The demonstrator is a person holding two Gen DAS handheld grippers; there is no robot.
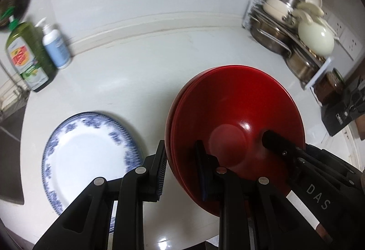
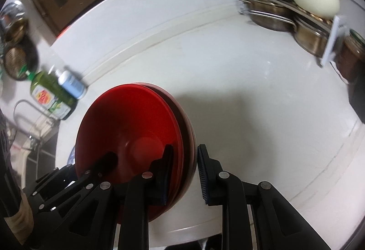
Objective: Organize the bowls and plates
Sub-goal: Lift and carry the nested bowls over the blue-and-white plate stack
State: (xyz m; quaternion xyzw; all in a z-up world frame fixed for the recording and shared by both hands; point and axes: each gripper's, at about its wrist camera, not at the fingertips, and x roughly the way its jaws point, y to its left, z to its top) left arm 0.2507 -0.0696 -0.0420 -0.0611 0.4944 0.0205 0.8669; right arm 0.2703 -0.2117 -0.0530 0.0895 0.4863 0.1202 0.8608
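Both grippers are on the stacked red bowls (image 1: 237, 126), rims straddled from opposite sides. Left gripper (image 1: 180, 172): jaws part open, one finger inside the bowl, one outside; I can't tell if they're pinching. Right gripper (image 2: 184, 172): same, visible gap at the outer finger. Stack sits tilted over the desk (image 1: 148, 72). Blue-patterned plate (image 1: 89, 158) lies flat just left of my left jaws. Dish rack (image 1: 294, 44) far right.

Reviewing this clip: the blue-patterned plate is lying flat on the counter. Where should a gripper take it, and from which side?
Probably at the rim. The blue-patterned plate lies flat on the white counter, so only its raised edge gives the fingers something to straddle. Its near edge lies closest to the left gripper, which now straddles the red bowls' rim, so a low approach from that side, one finger under the lip, looks best.
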